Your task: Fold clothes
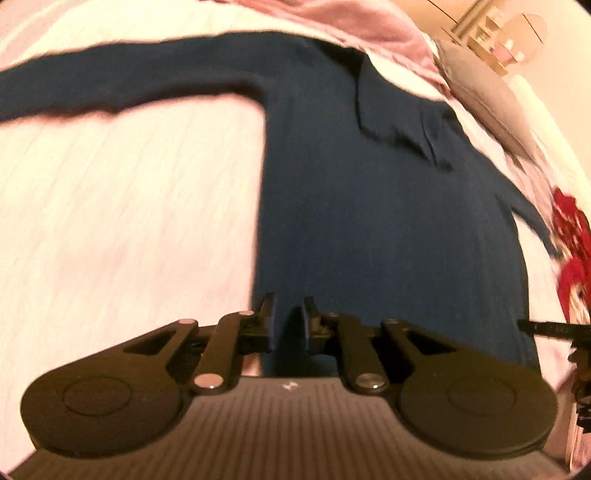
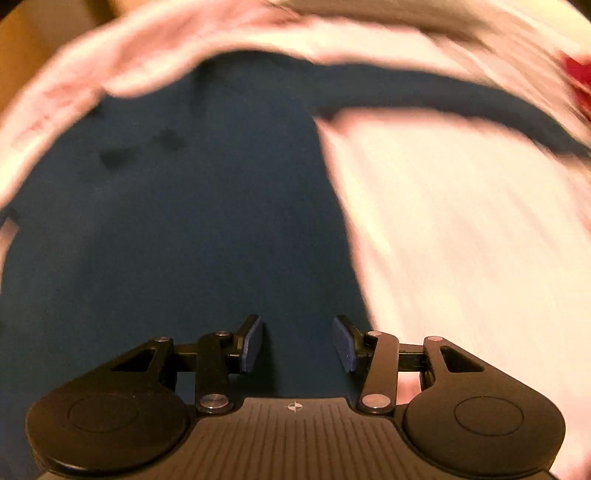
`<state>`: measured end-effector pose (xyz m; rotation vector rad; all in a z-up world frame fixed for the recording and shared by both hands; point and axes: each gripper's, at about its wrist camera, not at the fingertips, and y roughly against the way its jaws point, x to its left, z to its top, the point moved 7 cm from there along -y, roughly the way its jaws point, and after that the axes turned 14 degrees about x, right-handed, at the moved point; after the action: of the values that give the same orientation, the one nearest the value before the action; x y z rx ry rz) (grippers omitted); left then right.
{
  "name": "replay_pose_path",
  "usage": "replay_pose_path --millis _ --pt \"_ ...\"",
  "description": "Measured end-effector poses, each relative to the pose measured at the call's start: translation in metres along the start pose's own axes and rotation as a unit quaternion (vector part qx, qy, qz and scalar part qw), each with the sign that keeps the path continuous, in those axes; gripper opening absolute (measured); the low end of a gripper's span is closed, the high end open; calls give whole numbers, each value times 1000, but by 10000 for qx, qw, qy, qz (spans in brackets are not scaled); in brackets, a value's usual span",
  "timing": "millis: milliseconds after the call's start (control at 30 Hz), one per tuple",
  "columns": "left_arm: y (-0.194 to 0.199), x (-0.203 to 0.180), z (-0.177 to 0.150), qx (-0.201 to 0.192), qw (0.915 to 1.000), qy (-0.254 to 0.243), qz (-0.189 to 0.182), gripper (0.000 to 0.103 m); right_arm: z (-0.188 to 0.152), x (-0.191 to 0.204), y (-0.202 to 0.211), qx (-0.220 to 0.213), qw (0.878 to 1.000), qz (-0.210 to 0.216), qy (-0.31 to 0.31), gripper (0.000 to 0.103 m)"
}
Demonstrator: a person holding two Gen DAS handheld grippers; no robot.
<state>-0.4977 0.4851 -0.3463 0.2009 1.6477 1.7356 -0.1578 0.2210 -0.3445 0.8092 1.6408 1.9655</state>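
Observation:
A navy long-sleeved shirt [image 1: 369, 221] with a collar [image 1: 388, 110] lies flat on a pale bed sheet [image 1: 129, 221]. One sleeve [image 1: 110, 88] stretches out to the left. My left gripper [image 1: 289, 321] hovers at the shirt's lower left edge, its fingers a narrow gap apart with navy cloth showing between them. In the right wrist view the shirt [image 2: 184, 240] fills the left and middle, and its other sleeve [image 2: 443, 99] runs to the right. My right gripper [image 2: 297, 343] stands open over the shirt's lower part near its right edge, holding nothing. That view is blurred.
Beyond the collar lies a pink cloth [image 1: 351, 22], with a grey pillow [image 1: 480, 85] beside it. At the right lies a red patterned garment [image 1: 572, 236], also seen blurred [image 2: 580, 74]. Bare sheet [image 2: 461, 240] spreads to the right of the shirt.

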Motion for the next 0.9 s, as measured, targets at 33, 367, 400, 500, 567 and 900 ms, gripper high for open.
replay_pose_path --millis 33,367,400,500,567,900 --pt "6 6 -18 102 9999 -42 65 15 -23 -11 4 97 9996 -113 -228 46" --pt "57 -7 -53 -231 9994 93 -233 12 -60 -21 55 -406 9973 -185 -579 46" --pt "51 -14 -52 -259 9994 91 -214 12 -54 -12 50 -410 9983 -119 -409 46" --pt "24 -32 -61 15 9999 114 27 15 -54 4 24 -217 9997 -20 120 46" --pt "7 -40 -83 246 9989 202 353 15 -73 -4 -1 157 9990 -61 402 46" --pt "40 -67 -78 33 9954 541 792 25 -77 -46 22 409 9960 780 151 46"
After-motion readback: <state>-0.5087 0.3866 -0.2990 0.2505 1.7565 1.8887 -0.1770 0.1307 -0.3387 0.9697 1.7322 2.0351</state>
